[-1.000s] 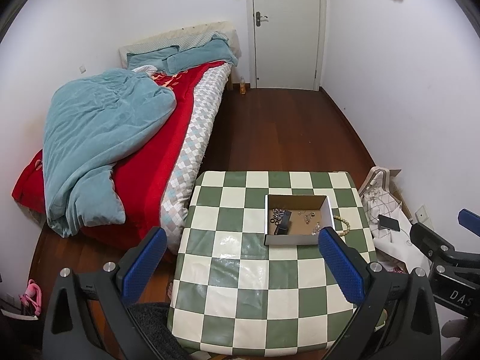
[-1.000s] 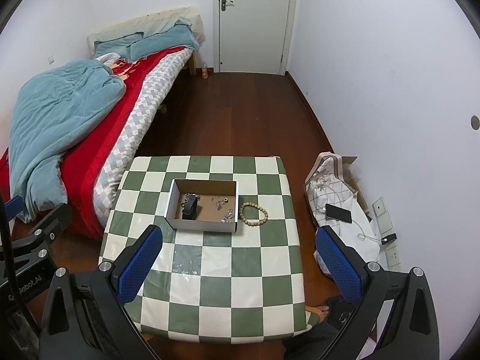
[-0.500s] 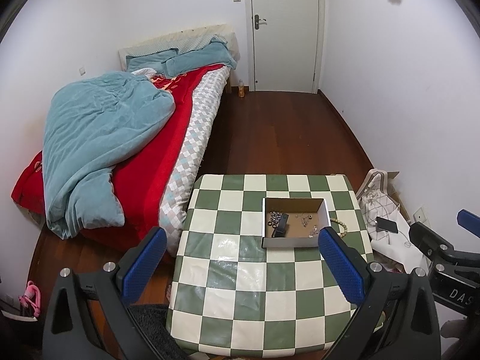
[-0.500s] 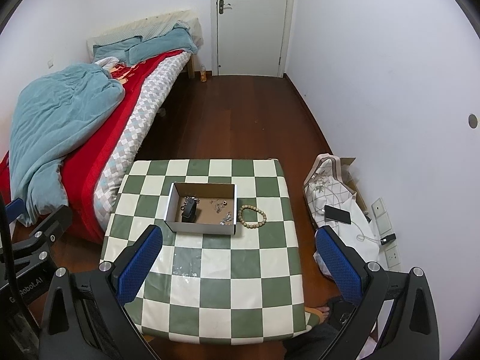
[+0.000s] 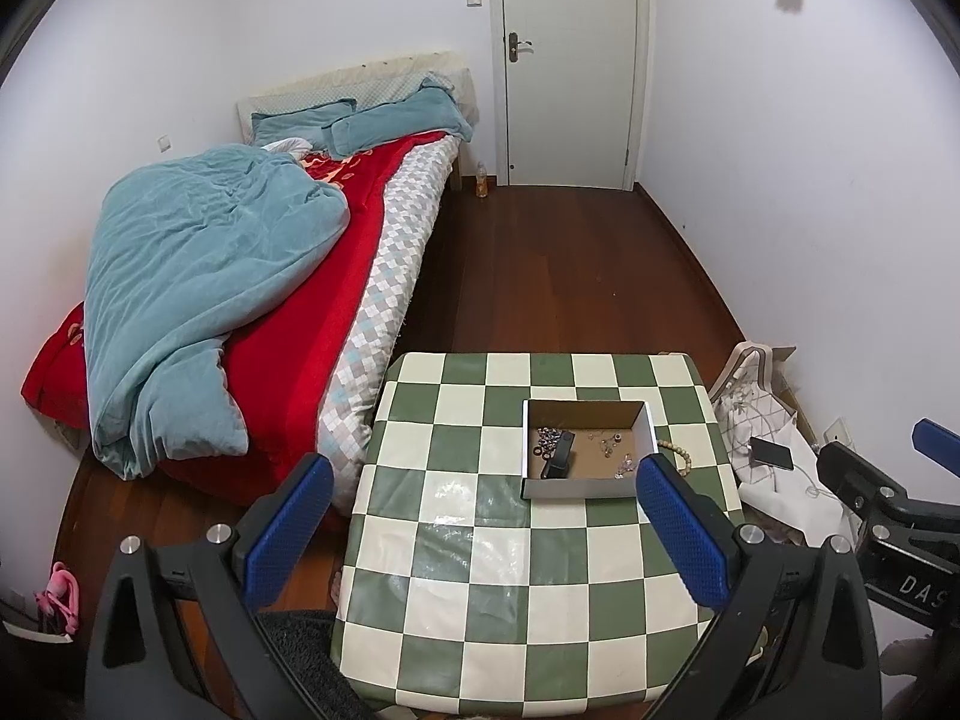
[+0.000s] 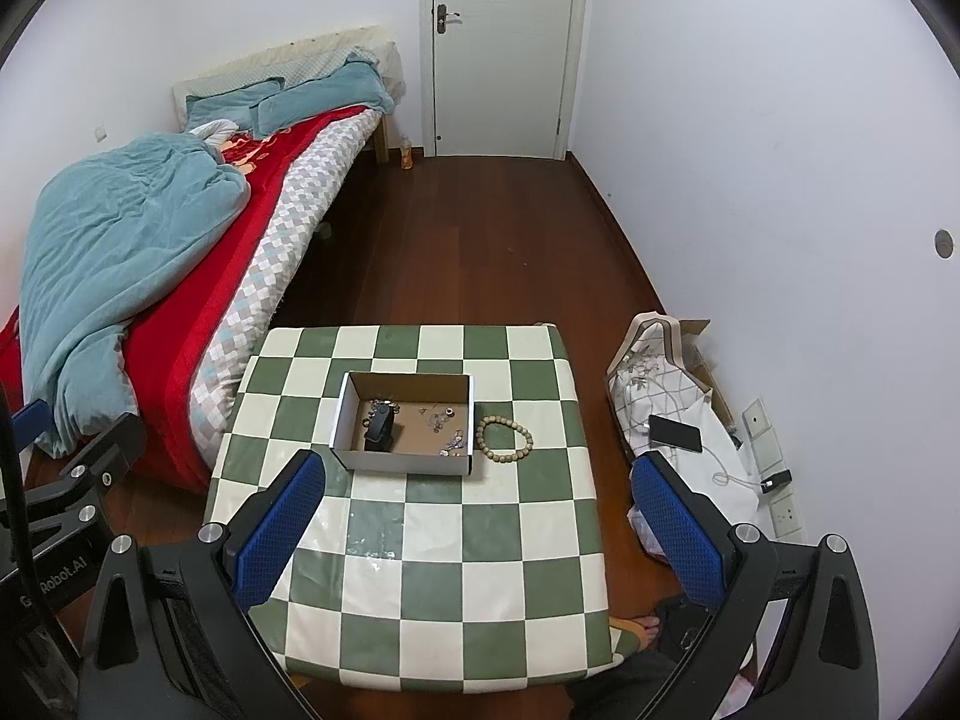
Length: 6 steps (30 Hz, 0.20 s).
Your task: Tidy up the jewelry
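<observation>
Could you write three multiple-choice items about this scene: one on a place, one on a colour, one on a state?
1. Where does the bead bracelet lie?
A. Inside the cardboard box
B. On the table, right of the cardboard box
C. On the floor

2. Which colours has the table top?
A. Green and cream
B. Red and white
C. Blue and grey

3. How are the two claws?
A. Both shut on jewelry
B. Left shut, right open
C. Both open and empty

Answers:
1 B, the beads rest on the checks beside the box wall.
2 A, the checks are green and cream.
3 C, the left claw and right claw have fingers wide apart, holding nothing.
</observation>
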Available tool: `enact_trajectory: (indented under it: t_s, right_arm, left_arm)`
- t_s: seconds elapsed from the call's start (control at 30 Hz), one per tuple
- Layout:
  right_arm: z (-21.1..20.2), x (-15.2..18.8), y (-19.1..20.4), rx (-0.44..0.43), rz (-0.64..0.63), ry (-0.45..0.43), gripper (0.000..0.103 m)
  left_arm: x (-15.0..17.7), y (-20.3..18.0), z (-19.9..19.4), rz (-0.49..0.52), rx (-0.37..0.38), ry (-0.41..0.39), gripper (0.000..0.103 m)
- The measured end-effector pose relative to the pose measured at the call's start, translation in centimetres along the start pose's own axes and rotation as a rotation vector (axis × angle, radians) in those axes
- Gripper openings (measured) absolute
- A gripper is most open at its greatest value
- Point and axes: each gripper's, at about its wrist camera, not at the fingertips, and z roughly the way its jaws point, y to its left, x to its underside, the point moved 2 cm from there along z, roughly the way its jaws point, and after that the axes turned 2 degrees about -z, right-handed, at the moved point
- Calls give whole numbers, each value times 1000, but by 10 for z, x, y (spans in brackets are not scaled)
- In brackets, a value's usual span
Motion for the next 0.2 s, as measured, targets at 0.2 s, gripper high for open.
enact_trajectory:
  t_s: [0.2]
  right_arm:
    - [0, 1, 0, 0, -3, 0, 103]
  left_arm:
    - [0, 0, 0, -2, 1, -1, 103]
